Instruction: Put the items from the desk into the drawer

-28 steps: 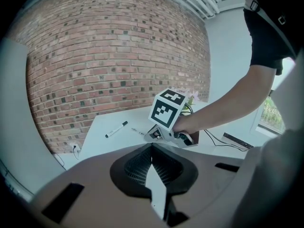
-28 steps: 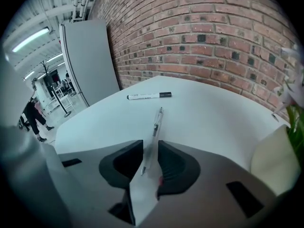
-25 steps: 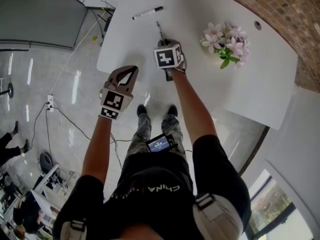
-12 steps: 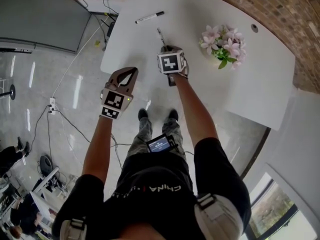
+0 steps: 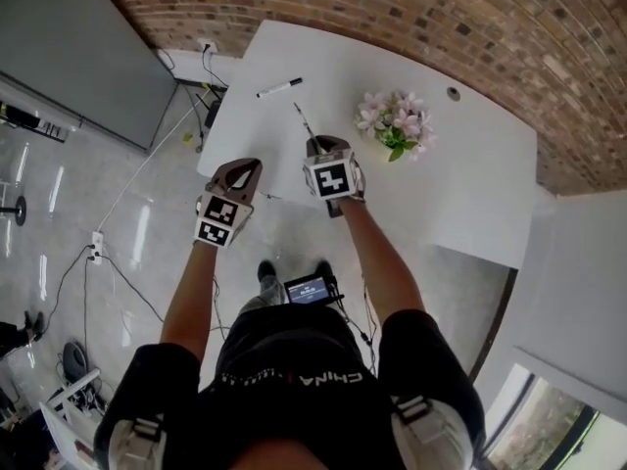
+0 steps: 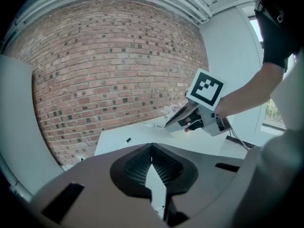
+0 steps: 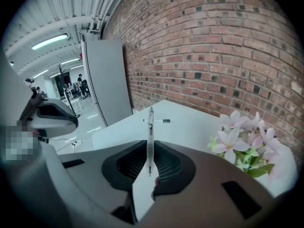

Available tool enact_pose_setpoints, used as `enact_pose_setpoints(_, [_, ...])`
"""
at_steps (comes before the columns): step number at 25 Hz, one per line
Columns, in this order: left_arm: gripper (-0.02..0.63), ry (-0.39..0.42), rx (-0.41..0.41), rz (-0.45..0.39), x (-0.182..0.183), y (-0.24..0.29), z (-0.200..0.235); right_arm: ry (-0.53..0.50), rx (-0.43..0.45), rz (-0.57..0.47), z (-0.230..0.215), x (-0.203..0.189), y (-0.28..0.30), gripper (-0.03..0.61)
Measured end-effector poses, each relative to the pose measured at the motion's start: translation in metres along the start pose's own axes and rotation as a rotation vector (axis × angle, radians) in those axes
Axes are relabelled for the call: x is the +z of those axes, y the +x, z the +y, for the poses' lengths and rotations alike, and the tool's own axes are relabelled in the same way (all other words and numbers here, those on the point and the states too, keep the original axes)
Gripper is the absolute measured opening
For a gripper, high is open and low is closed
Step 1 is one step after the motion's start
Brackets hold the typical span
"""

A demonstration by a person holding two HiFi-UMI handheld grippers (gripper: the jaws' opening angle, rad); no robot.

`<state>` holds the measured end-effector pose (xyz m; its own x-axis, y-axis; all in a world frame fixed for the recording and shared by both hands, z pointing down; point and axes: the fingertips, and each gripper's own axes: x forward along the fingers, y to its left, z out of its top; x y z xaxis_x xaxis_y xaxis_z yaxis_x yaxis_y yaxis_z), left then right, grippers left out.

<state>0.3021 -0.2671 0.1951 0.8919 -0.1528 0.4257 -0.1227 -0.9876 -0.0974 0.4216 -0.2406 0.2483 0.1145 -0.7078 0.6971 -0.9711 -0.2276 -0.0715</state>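
Clear pen (image 7: 150, 127) is clamped in the right hand-held gripper (image 7: 151, 148), pinched near its back end so most of the barrel sticks out past the jaws. Its long axis runs straight along the jaws. From the head view it points away from the person and a bit left, roughly toward the black marker (image 5: 279, 88) lying further back on the white worktop (image 5: 441, 184). It looks lifted off the surface, not resting on it. The left hand-held gripper (image 6: 152, 148) has its jaws together on nothing and hangs near the worktop's front edge. No drawer shows in any view, so my guess is the carry comes next. With such a short bite on a long thin thing, I'd keep the squeeze firm, swing slowly, and keep the tip away from the flowers (image 5: 392, 123) just to the right. The empty left one could handle the drawer.
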Motion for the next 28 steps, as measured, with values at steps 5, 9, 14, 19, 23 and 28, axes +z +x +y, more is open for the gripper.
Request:
enact_pose_setpoints(5, [0.012,0.000,-0.001,-0.015,0.008,-0.015,-0.023,-0.045,-0.009,-0.093,0.002,0.000,-0.068,0.054])
enact_pose_setpoints(9, [0.012,-0.020,0.001,-0.022,0.007,-0.025,-0.038,-0.015,-0.006,-0.131,0.003,-0.023,-0.108,0.054])
enact_pose_setpoints(14, [0.012,-0.034,-0.005,-0.023,0.005,-0.031,-0.052,0.019,-0.013,-0.109,0.008,-0.056,-0.128,0.054])
enact_pose_setpoints(19, [0.012,-0.008,-0.006,-0.029,0.014,-0.034,-0.057,0.026,-0.015,-0.130,0.006,-0.052,-0.139,0.054])
enact_pose_setpoints(23, [0.012,0.003,0.000,-0.031,0.017,-0.037,-0.061,0.029,-0.011,-0.136,0.005,-0.052,-0.142,0.054])
enact_pose_setpoints(28, [0.012,0.010,0.005,-0.023,0.017,-0.039,-0.066,0.029,0.006,-0.136,0.011,-0.053,-0.143,0.054])
